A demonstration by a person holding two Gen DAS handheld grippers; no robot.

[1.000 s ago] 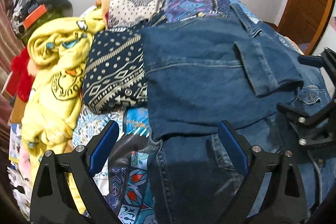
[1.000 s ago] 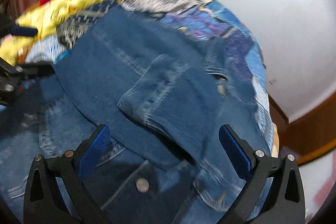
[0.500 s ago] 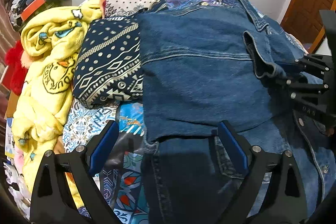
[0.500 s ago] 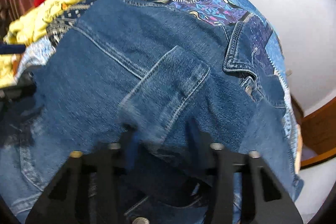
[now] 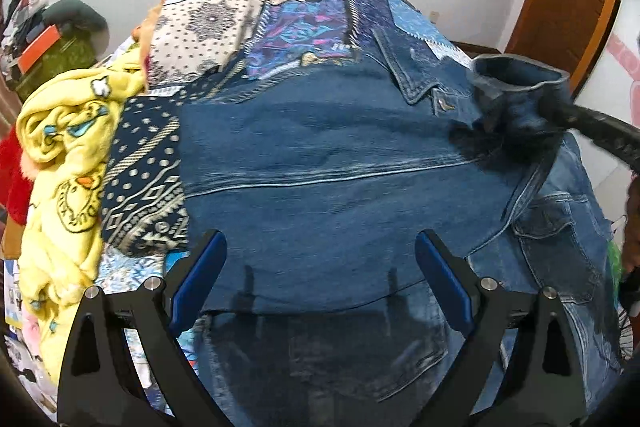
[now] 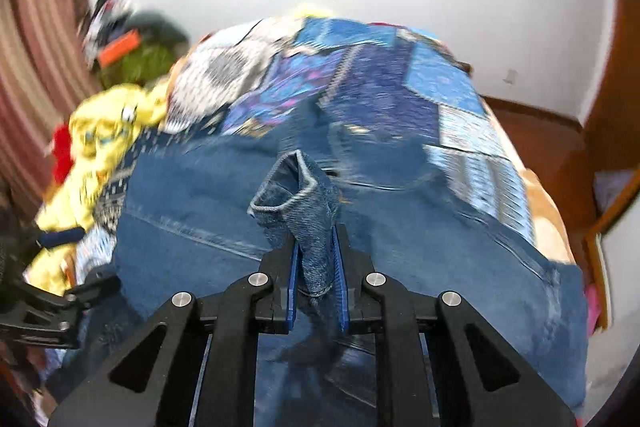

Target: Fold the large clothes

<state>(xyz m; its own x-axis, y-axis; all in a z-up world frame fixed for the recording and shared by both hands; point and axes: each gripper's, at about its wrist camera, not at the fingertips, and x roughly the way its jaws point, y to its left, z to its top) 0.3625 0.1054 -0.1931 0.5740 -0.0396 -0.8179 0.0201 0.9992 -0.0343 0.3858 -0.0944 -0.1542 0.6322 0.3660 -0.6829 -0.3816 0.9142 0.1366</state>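
A blue denim jacket [image 5: 320,163] lies spread over the middle of a bed covered by a blue patchwork quilt [image 5: 308,23], its collar toward the far edge. The right gripper [image 6: 316,281] is clenched on the jacket's cuffed denim sleeve [image 6: 298,211], which stands raised above the garment; its blue pads [image 6: 294,287] press the cloth. The left gripper [image 5: 320,279] hangs released over the jacket's near hem, nothing between its jaws. A crumpled yellow printed blanket [image 5: 64,163] lies along the bed's left edge.
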